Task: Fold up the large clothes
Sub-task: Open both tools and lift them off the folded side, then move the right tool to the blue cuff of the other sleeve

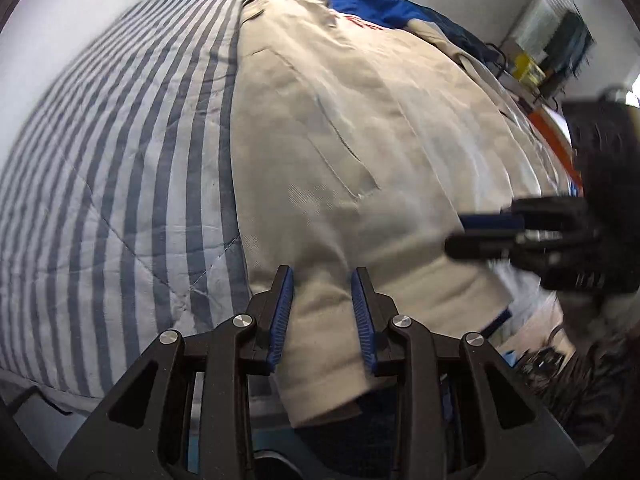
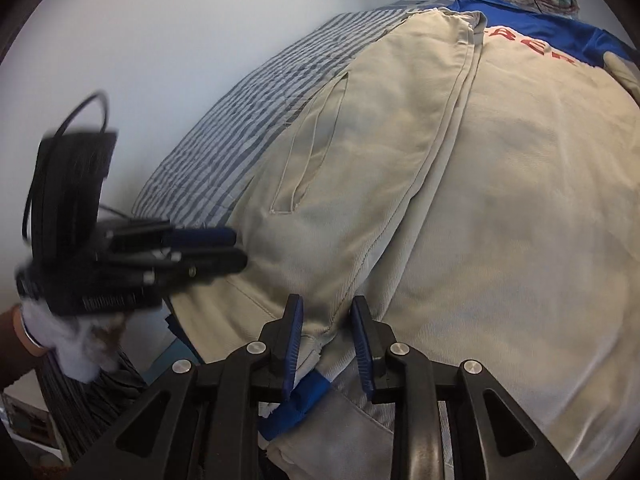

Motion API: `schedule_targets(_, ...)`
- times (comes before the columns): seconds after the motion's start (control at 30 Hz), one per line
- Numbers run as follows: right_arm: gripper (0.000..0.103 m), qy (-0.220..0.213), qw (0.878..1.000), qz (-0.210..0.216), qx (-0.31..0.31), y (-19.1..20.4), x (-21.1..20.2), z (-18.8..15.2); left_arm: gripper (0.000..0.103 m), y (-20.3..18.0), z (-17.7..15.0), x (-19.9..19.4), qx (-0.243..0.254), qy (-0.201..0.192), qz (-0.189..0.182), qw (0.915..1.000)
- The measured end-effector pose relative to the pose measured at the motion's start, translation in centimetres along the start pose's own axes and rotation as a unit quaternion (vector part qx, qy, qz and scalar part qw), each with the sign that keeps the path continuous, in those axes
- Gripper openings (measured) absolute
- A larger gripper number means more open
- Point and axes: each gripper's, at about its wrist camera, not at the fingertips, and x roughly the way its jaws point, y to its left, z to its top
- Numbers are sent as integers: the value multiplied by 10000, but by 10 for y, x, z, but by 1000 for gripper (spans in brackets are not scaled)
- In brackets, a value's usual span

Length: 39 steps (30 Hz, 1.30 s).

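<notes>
On the striped bed (image 1: 120,168), the beige trousers (image 1: 360,140) lie flat, unfolded; my left tongs (image 1: 322,312) and right tongs (image 2: 326,332) hover spread, empty.

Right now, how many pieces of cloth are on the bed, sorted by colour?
Beige cotton garment: 1
Bright blue garment with red lettering: 1
Blue-and-white striped quilt: 1
Total: 3

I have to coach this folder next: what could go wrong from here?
Both grippers, left gripper and right gripper, hover with open jaws at the beige jacket's near hem, which overhangs the striped quilt's edge; it may slide off. A grab might also snag the blue garment beneath.
</notes>
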Motion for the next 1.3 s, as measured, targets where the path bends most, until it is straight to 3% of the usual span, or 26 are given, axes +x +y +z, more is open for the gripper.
schedule_targets(0.1,27,-137,9999,-23,-36,3,-11,-3,29,3,-7,-12,-88,-41,-53,9999)
schedule_targets(0.23,32,-484,9982,-269,-226,11,-31,-7,29,-11,-15,-27,336,-147,170,9992)
schedule_targets(0.37,39,-972,9935,-551,-233,8,-62,-10,29,-24,-12,-47,275,-357,-121,9989)
schedule_targets(0.47,55,-1240,9896,-728,-49,0,-86,-9,30,-39,1,-58,345,-574,-234,9975)
schedule_targets(0.53,73,-1392,9867,-844,20,-6,-102,-8,47,-51,12,-63,417,-704,-270,9963)
schedule_targets(0.6,82,-1479,9835,-1045,31,-13,-119,-10,57,-63,24,-68,482,-817,-330,9949)
schedule_targets(0.67,82,-1530,9796,-1304,57,-18,-132,-14,58,-75,37,-69,537,-827,-399,9943)
schedule_targets(0.8,85,-1573,9730,-1650,359,-36,-160,-23,70,-101,62,-77,625,-955,-504,9922)
schedule_targets(0.93,88,-1668,9659,-1833,752,-58,-187,-38,75,-128,83,-79,787,-1111,-495,9894)
schedule_targets(1.1,88,-1872,9522,-2087,1217,-88,-220,-64,77,-148,103,-72,738,-1231,-749,9868)
schedule_targets(1.23,87,-2082,9341,-2179,1913,-125,-244,-91,77,-146,108,-53,541,-1075,-678,9904)
schedule_targets(1.3,83,-2181,9194,-2283,2347,-151,-254,-109,77,-144,109,-42,421,-953,-618,9926)
